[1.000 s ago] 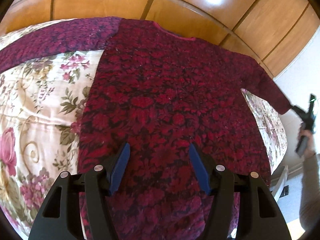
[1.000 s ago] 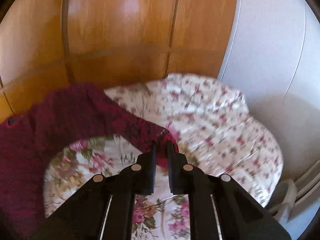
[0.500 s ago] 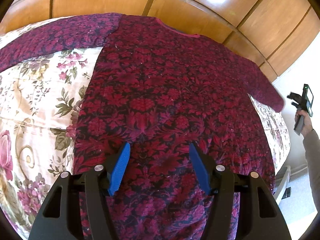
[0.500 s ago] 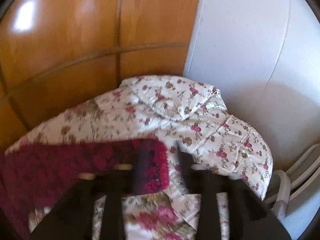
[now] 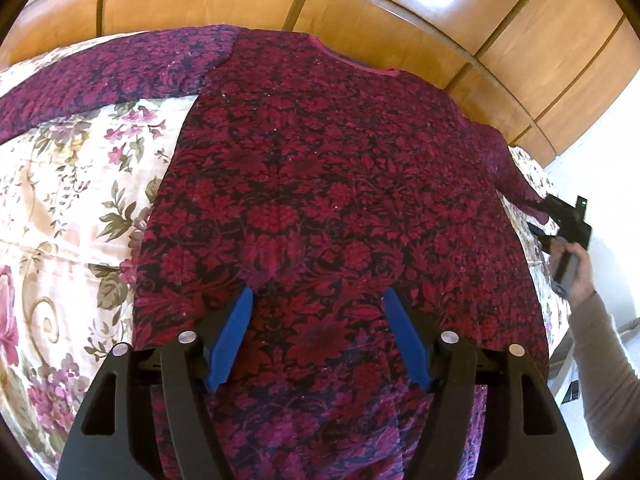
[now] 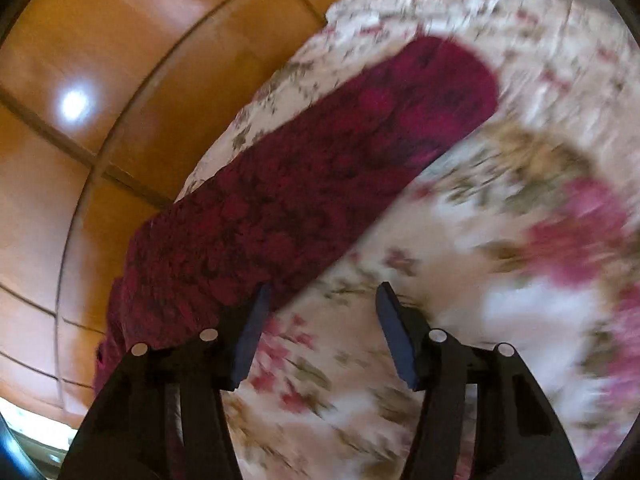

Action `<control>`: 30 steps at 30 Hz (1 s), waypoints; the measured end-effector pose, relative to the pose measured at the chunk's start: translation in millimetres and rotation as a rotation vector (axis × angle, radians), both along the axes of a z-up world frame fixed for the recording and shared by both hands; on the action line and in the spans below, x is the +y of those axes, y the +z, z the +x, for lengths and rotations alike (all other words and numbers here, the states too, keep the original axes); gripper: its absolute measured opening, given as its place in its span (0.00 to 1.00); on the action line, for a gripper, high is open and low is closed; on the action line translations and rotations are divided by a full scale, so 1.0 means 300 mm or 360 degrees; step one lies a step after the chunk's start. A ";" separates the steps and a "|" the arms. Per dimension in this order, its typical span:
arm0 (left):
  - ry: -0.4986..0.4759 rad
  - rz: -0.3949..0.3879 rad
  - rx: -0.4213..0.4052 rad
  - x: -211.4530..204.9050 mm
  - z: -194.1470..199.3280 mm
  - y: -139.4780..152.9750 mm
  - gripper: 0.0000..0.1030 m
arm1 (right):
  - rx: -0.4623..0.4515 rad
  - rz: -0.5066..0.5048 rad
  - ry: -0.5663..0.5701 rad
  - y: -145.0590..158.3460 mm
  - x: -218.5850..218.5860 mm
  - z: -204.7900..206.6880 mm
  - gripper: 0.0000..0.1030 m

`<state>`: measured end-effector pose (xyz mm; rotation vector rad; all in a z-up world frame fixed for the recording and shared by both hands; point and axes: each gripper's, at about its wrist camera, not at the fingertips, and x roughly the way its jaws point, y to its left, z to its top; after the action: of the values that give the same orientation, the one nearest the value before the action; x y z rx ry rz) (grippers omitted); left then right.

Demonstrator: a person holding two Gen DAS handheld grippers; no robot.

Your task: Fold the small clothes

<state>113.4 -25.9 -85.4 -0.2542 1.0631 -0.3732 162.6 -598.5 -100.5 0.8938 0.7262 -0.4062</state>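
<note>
A dark red floral long-sleeved garment point(image 5: 328, 184) lies spread flat on a floral bedspread point(image 5: 80, 200), neck toward the wooden headboard. My left gripper point(image 5: 316, 300) is open and empty, hovering over the garment's lower middle. My right gripper point(image 6: 322, 296) is open and empty; the garment's right sleeve point(image 6: 320, 184) lies flat on the bedspread just beyond its left finger. In the left wrist view the right gripper point(image 5: 560, 216) shows at the far right by the sleeve cuff, held in a hand.
A wooden panelled headboard point(image 5: 360, 8) runs behind the bed. A white wall point(image 5: 608, 160) and a white chair frame point(image 5: 560, 364) stand at the bed's right edge. The bedspread point(image 6: 480, 280) fills the right wrist view, blurred by motion.
My right gripper opened and let go of the sleeve cuff, which now lies flat on the bedspread, then swung and tilted. My left gripper drifted slightly over the garment, still open.
</note>
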 end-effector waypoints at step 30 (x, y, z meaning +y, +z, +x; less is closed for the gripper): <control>0.0315 0.0025 0.0002 0.306 -0.107 0.022 0.65 | 0.0186 -0.0480 -0.0010 0.155 0.251 -0.215 0.74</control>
<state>81.3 66.0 -78.8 -0.3426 1.0314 -0.1867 98.2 -523.3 -54.0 0.5917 0.7456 -0.5609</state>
